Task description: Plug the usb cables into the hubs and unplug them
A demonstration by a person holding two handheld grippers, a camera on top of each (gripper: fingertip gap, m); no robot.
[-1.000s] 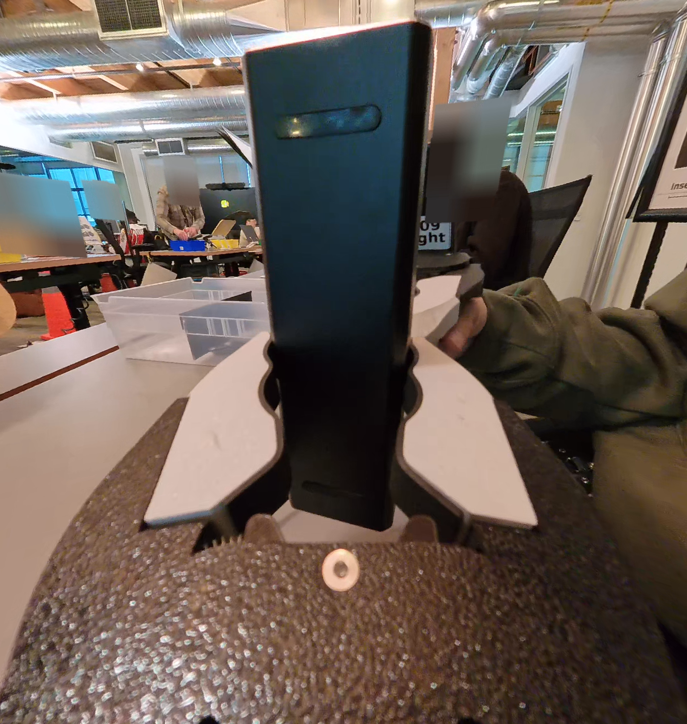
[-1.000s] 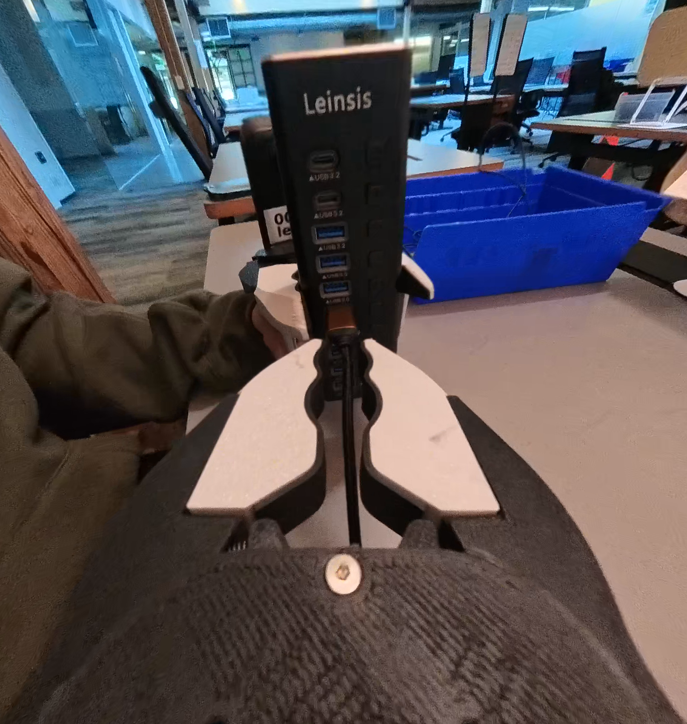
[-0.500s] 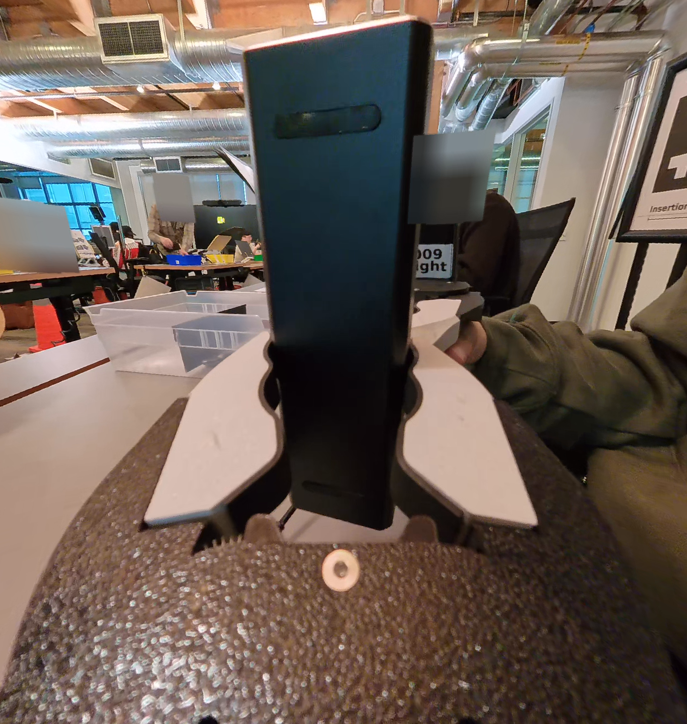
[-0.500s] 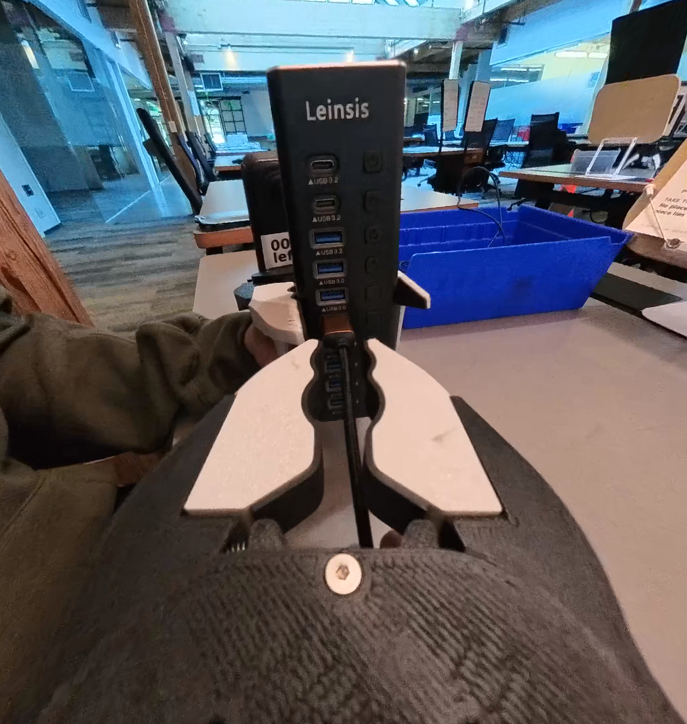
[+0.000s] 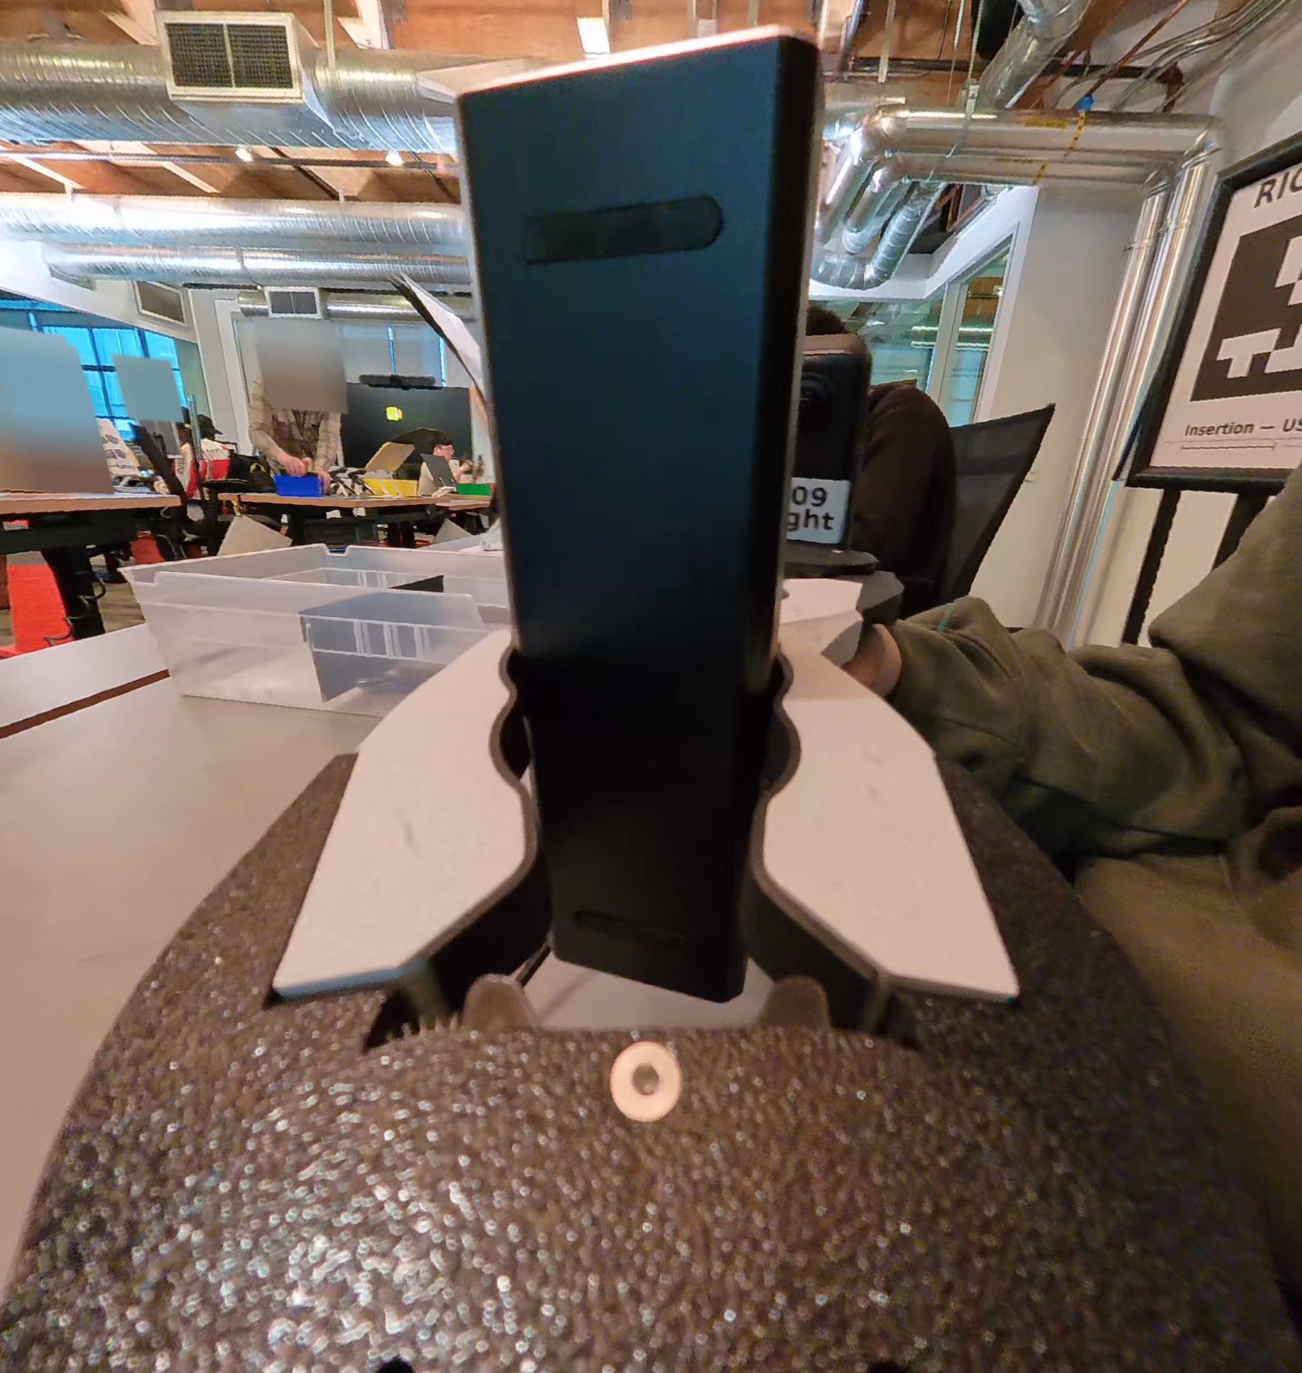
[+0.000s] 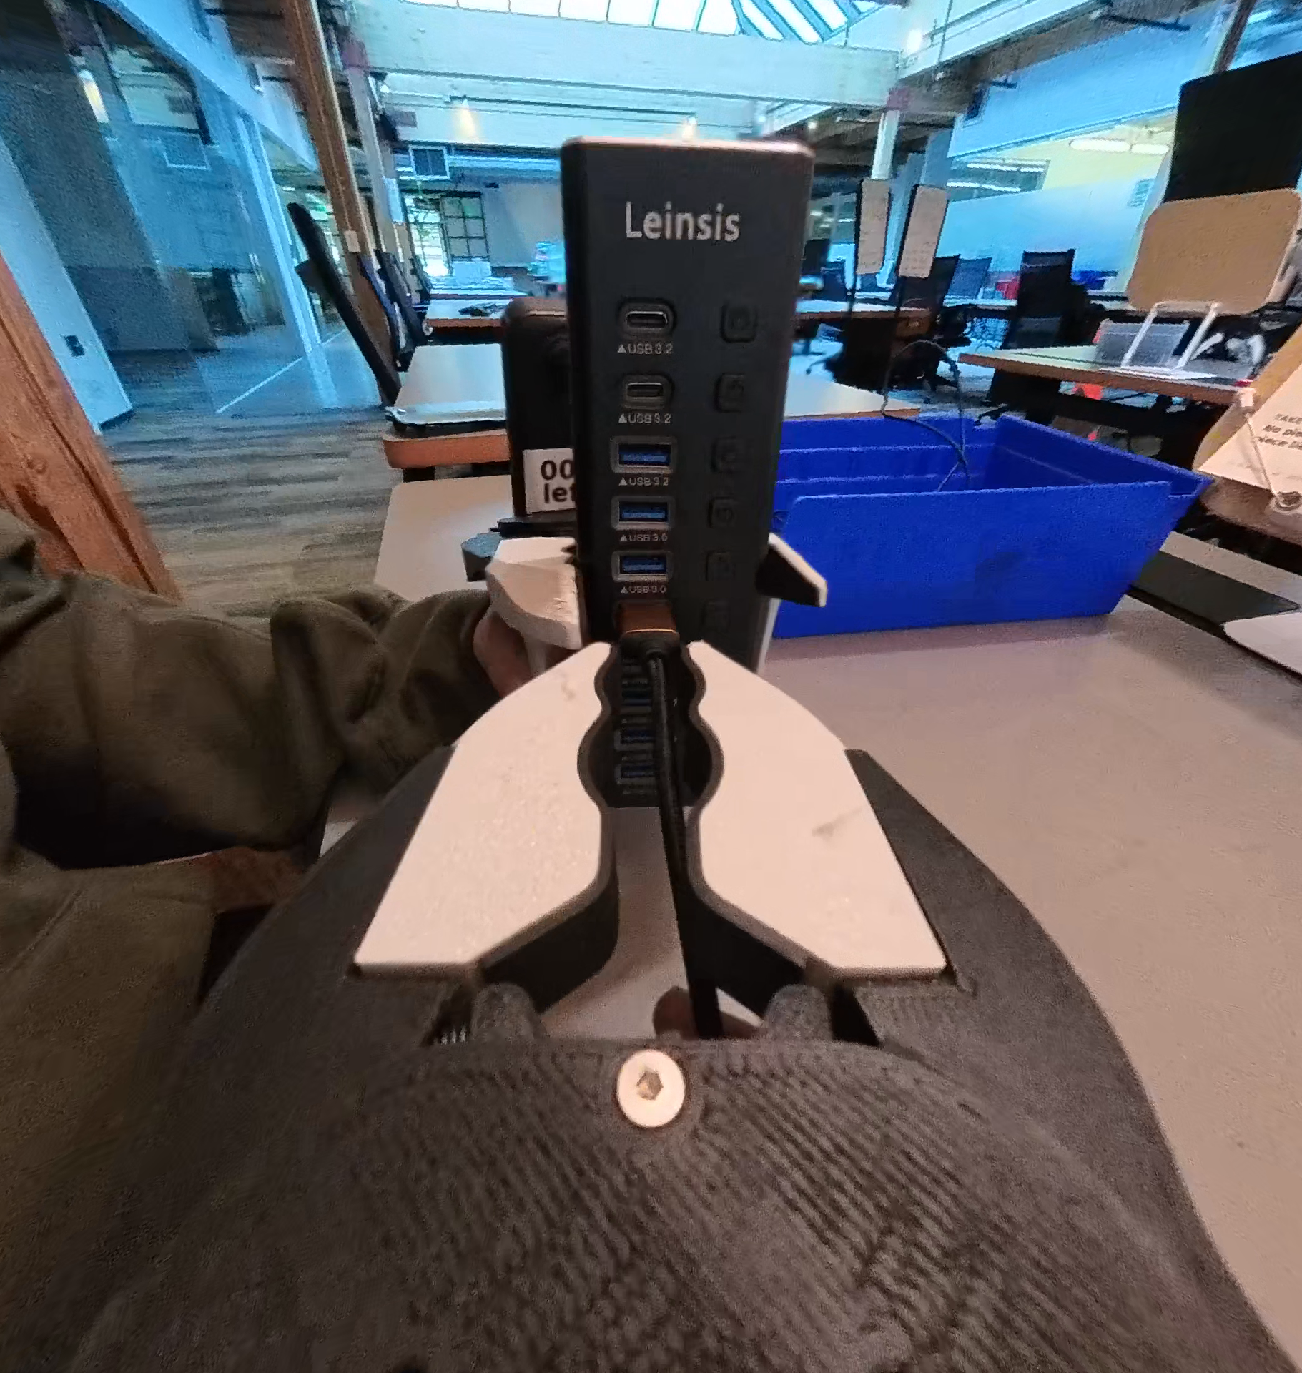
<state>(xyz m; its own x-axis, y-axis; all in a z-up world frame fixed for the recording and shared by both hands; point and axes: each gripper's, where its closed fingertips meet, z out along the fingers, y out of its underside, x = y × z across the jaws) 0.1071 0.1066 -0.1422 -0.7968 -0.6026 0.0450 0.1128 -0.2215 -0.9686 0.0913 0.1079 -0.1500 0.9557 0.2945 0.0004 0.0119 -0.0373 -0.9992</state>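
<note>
Left gripper [image 5: 644, 743] jaws are clamping the hub [image 5: 633, 446] upright, bracing it while right gripper [image 6: 648, 713] jaws are pinching the cable [image 6: 670, 817] below its plug [image 6: 644, 624].

blue bin [image 6: 952, 550] | clear bin [image 5: 276, 631] | grey table [image 6: 1041, 780]

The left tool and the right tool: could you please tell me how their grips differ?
The left tool holds the black hub by its side edges; the right tool pinches the thin black cable just behind its plug. The left tool's jaws stand wide apart, the right tool's nearly together. Both meet at the same hub.
</note>
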